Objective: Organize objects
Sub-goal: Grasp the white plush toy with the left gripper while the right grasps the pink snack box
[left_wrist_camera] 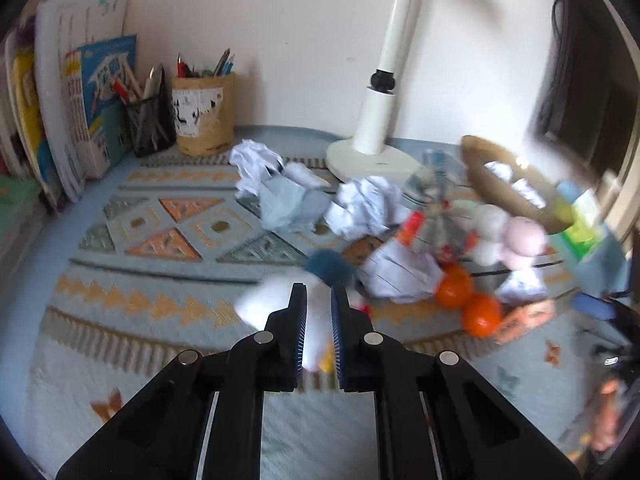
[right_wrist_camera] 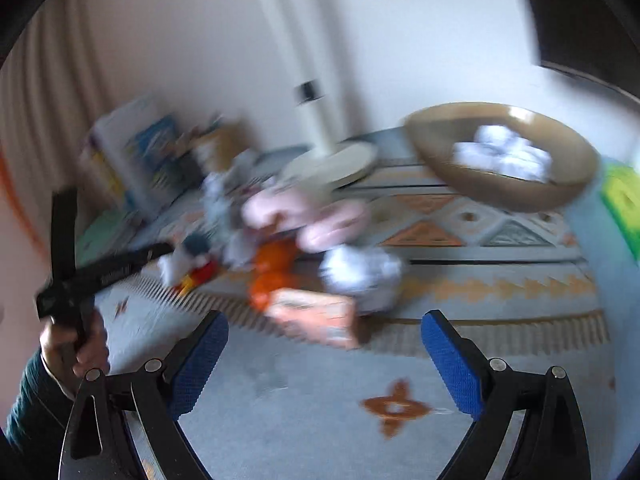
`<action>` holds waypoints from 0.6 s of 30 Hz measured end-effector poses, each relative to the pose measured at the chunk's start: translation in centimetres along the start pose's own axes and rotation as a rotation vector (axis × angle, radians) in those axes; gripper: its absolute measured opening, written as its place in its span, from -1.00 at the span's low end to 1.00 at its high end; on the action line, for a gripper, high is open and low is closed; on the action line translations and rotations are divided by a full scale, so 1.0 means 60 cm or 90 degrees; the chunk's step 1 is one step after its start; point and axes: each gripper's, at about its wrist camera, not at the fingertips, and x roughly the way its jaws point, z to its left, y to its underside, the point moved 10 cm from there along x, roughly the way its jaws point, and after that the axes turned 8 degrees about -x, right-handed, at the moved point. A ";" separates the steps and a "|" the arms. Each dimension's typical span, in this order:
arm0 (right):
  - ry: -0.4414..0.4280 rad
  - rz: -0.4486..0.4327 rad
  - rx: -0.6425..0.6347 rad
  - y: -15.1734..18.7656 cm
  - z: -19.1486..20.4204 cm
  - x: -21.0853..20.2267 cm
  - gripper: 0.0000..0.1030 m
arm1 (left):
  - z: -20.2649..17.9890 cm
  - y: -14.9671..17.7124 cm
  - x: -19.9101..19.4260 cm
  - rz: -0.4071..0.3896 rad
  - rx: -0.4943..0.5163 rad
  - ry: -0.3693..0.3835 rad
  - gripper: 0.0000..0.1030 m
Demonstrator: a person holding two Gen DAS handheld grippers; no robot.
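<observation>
My left gripper (left_wrist_camera: 319, 292) is shut on a white plush toy (left_wrist_camera: 260, 304) with red and yellow bits, low over the patterned mat (left_wrist_camera: 168, 216). The right wrist view shows that gripper (right_wrist_camera: 164, 250) from the side, with the toy (right_wrist_camera: 176, 266) at its tips. My right gripper (right_wrist_camera: 324, 360) stands open above the mat, nothing between its blue pads (right_wrist_camera: 200, 364). Just beyond it lies an orange box (right_wrist_camera: 316, 316). The pile ahead holds crumpled paper balls (left_wrist_camera: 368, 204), two orange balls (left_wrist_camera: 454, 286), a blue pompom (left_wrist_camera: 330, 266) and pink and white plush toys (left_wrist_camera: 520, 236).
A brown bowl (right_wrist_camera: 440, 160) with crumpled paper in it sits at the back right. Behind the pile stands a white lamp base (left_wrist_camera: 372, 160). Two pen holders (left_wrist_camera: 204, 120) and upright books (left_wrist_camera: 60, 120) line the far left. A person's hand (right_wrist_camera: 80, 344) grips the left tool.
</observation>
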 end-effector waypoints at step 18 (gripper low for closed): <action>-0.140 0.090 -0.076 0.084 0.102 0.002 0.81 | 0.031 0.005 0.073 0.062 0.044 -0.069 0.74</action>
